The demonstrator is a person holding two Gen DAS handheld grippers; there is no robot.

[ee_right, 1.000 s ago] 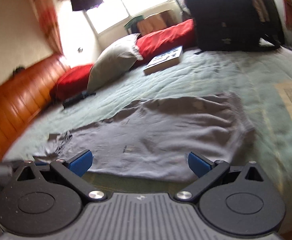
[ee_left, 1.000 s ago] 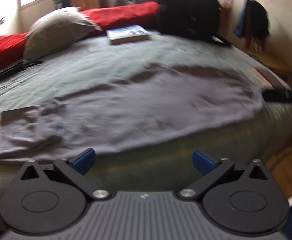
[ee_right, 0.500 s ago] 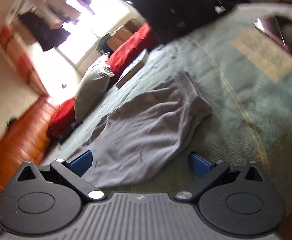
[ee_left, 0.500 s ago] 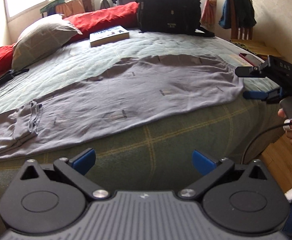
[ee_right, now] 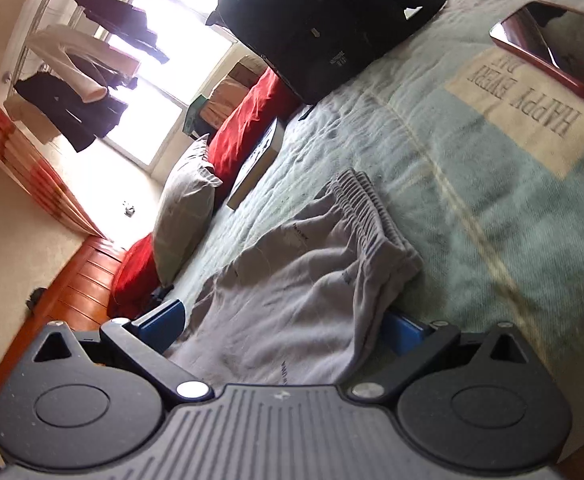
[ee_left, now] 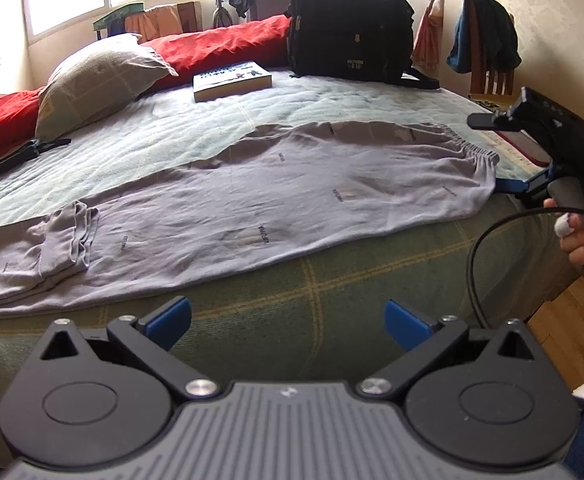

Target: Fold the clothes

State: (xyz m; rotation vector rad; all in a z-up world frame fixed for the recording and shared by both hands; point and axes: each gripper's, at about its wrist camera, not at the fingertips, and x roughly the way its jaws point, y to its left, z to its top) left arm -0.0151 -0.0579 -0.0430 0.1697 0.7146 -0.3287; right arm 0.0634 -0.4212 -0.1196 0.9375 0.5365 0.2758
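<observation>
Grey pants (ee_left: 292,200) lie spread flat across the bed, waistband (ee_left: 479,156) at the right, legs bunched at the left. My left gripper (ee_left: 288,318) hangs open in front of the bed's near edge, short of the cloth, with nothing between its fingers. The right gripper (ee_left: 499,152), held by a hand, sits at the waistband corner. In the right wrist view the right gripper (ee_right: 284,326) is rolled on its side and open, and the pants (ee_right: 311,280) lie between its blue fingers, the right finger partly under the waistband (ee_right: 367,208).
On the green quilt (ee_left: 172,128) lie a book (ee_left: 232,80), a black backpack (ee_left: 347,20), a grey pillow (ee_left: 100,76), red cushions (ee_left: 220,44) and a black strap (ee_left: 16,156). A red-cased phone (ee_right: 555,48) lies near the waistband. A chair (ee_left: 487,48) stands at the right.
The right gripper has moved in from a distance to the waistband and rolled sideways, with cloth now between its fingers. The left gripper has steadied and stays open.
</observation>
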